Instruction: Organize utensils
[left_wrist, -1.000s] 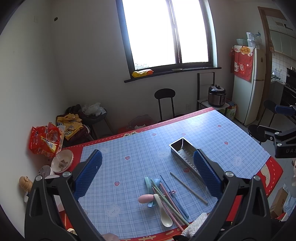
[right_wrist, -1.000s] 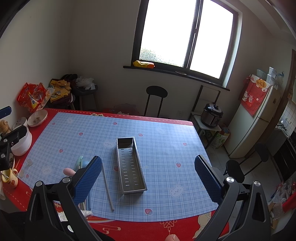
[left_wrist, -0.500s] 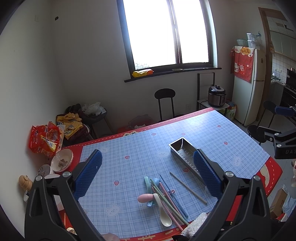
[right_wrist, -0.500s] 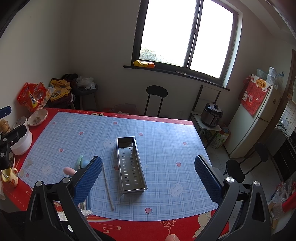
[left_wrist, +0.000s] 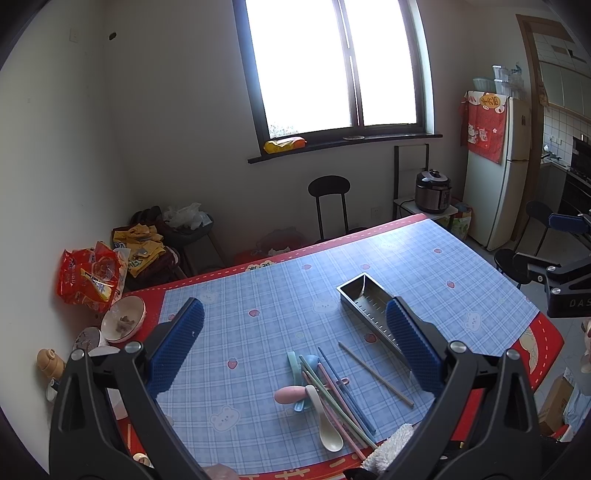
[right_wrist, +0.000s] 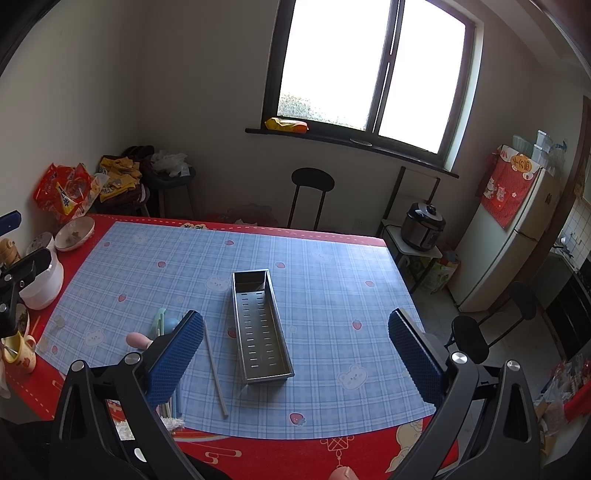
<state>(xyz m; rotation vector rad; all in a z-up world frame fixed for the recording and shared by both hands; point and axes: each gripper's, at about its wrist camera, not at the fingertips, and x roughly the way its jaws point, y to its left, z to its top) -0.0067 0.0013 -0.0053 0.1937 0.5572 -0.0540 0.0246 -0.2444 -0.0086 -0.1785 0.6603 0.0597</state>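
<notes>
Pastel spoons and chopsticks (left_wrist: 325, 391) (one beige stick apart) beside perforated steel tray (right_wrist: 260, 325); both tools spread wide, empty-handed.

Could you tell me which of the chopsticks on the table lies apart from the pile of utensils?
The beige chopstick lies alone, between the metal tray and the pile, where the coloured chopsticks overlap the spoons.

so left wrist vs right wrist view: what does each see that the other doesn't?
Left wrist only: the white spoon and the full chopstick bundle; the right gripper's pad hides most of them in its own view. Right wrist only: the yellow mug and white pot at the table edge. Both: empty metal tray, single loose chopstick, pink spoon, both grippers open.
</notes>
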